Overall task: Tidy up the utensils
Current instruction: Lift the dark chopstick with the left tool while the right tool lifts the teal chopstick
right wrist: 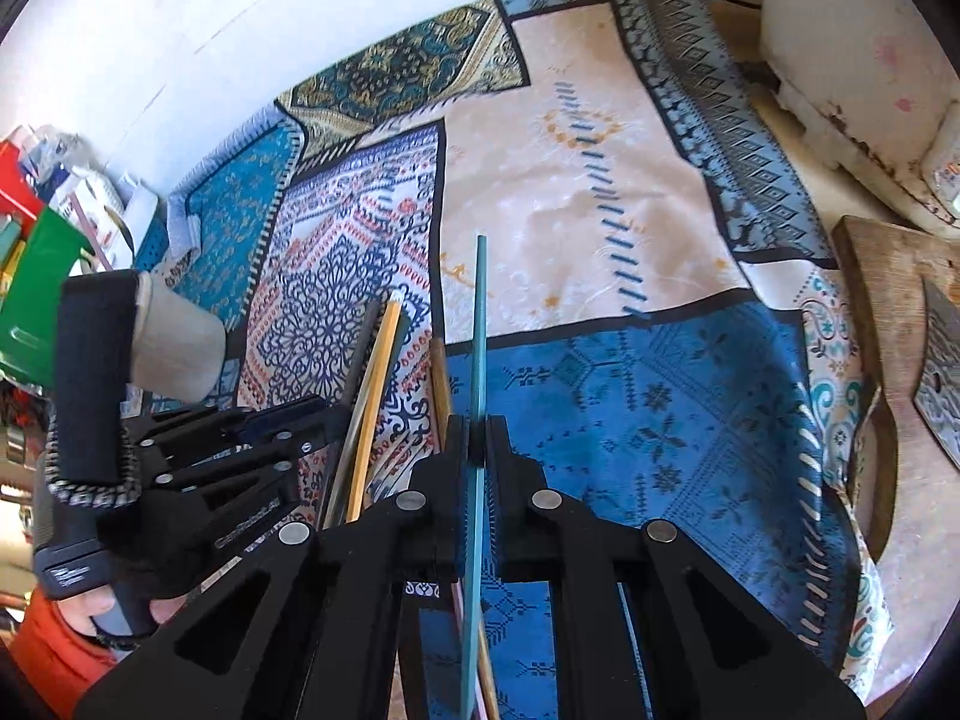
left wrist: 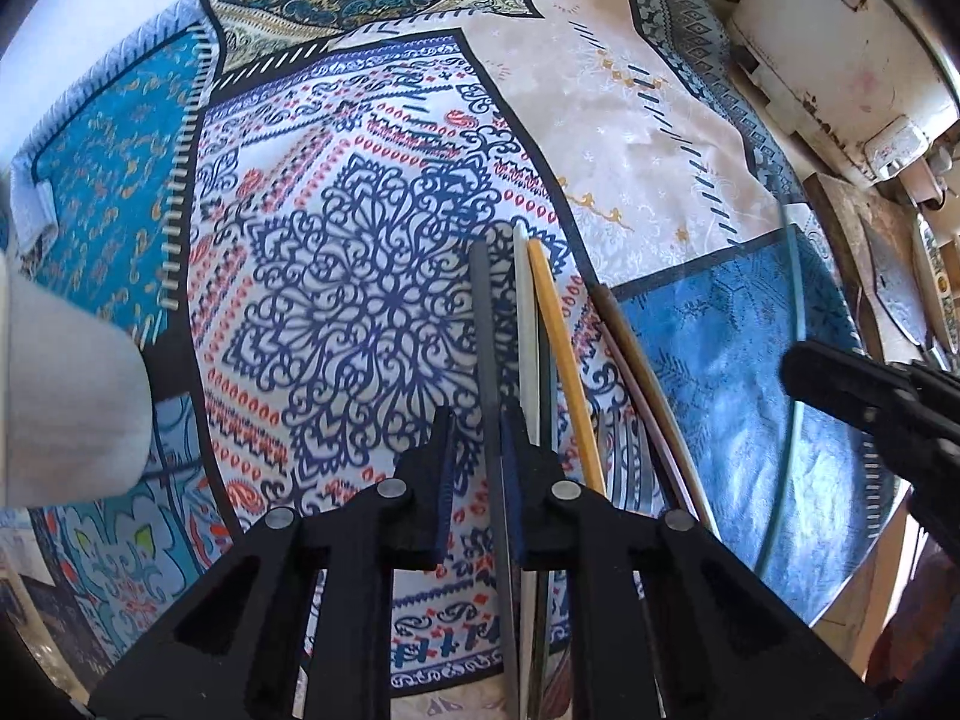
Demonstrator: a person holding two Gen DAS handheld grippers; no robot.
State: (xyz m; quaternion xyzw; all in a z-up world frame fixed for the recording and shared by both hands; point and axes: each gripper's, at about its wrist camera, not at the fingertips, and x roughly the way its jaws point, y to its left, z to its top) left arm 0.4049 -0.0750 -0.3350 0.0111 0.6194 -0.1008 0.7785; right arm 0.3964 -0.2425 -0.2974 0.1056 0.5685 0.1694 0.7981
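Grip status: your right gripper point(right wrist: 478, 438) is clamped on the teal chopstick point(right wrist: 480, 324), which stands over the blue patch of the patterned tablecloth point(right wrist: 600, 192). Your left gripper point(left wrist: 477, 438) has a gap between the jaws; the grey chopstick point(left wrist: 483, 324) lies against the right pad only, so not pinched, though the angle is poor. Just right of the grey one: a white chopstick point(left wrist: 523, 300), a yellow chopstick point(left wrist: 555, 324) and a brown chopstick point(left wrist: 630, 348). Left of the bundle stands a beige cup point(right wrist: 174, 342).
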